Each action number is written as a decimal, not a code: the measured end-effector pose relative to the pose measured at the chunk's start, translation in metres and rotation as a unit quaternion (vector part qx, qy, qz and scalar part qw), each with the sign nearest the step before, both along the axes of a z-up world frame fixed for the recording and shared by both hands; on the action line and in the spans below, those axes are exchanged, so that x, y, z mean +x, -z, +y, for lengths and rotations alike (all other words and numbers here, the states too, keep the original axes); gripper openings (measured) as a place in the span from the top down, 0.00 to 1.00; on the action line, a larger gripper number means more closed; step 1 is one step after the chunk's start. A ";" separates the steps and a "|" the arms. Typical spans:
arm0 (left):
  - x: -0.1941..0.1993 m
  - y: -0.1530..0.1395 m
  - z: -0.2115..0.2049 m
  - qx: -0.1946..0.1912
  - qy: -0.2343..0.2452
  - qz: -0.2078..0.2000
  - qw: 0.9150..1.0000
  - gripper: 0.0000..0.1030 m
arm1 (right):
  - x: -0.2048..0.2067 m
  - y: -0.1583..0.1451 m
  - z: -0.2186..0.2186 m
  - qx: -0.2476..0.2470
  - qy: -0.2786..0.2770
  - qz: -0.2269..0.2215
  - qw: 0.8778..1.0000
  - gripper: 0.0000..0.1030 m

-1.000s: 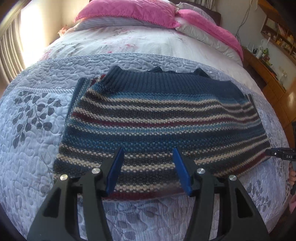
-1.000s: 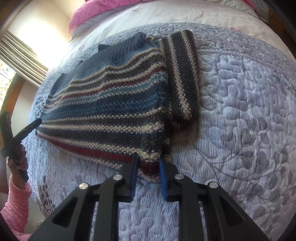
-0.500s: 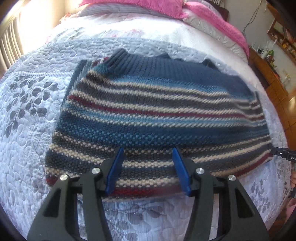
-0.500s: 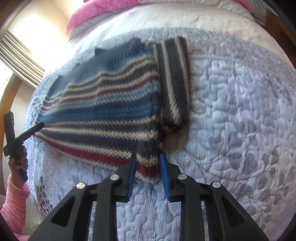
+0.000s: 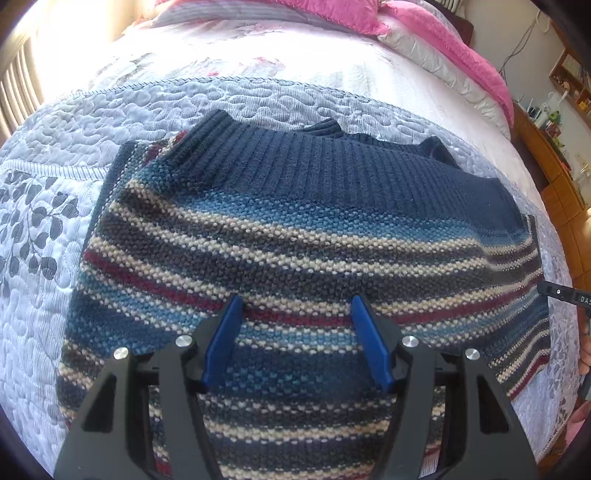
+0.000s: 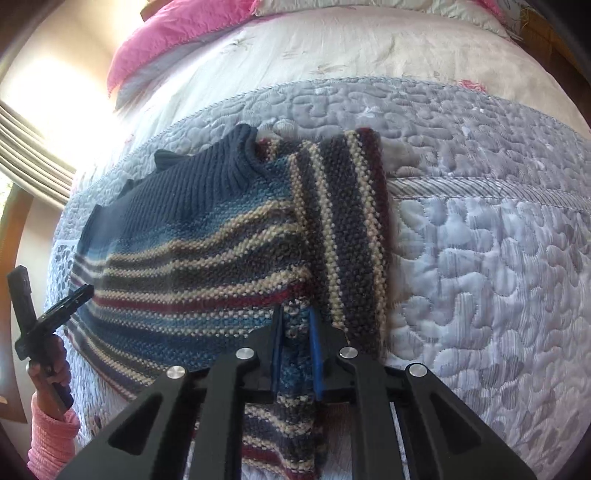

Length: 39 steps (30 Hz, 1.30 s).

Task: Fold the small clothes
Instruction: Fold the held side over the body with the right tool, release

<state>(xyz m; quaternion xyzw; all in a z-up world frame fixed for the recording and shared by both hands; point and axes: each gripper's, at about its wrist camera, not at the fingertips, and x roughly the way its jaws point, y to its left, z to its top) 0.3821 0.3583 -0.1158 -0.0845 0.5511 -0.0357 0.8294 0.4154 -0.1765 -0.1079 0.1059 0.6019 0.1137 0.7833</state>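
— While the sweater (image 5: pixel 295 236) lies spread on the quilt (image 5: pixel 44 192) of the bed, how are the two tools set?

— The left tool (image 5: pixel 295 314) is held spread wide over the middle of the striped body, nothing between its blue fingers (image 5: pixel 221 332). The right tool (image 6: pixel 295 332) is pinched onto a bunched fold at the sweater's near edge, knit being squeezed between its fingers (image 6: pixel 316 347).

— What could go wrong from here?

— It is judged that a thick, loose knit may slip out of so narrow a pinch if it is pulled quickly. Only the top layer may have been caught, so the layer below could be dragged crooked and the fold left uneven. Were the left tool lowered onto the middle, the fabric might be pinned while the other side is lifted, and the stripes stretched.

— What is shown by one view and not the other?

— By the right wrist view the sleeve (image 6: pixel 354 229) folded lengthwise along the sweater's side is shown, along with the hand (image 6: pixel 50 369) and pink cuff (image 6: pixel 48 435) holding the left tool. By the left wrist view the ribbed collar (image 5: pixel 325 166), the pink pillows (image 5: pixel 424 33) and a wooden cabinet (image 5: pixel 546 158) beside the bed are given, but of the right tool only a black tip at the frame's edge.
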 end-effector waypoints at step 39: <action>-0.016 0.008 0.035 -0.017 0.001 -0.002 1.000 0.34 | -0.030 0.032 -0.026 0.069 0.048 0.051 0.995 0.65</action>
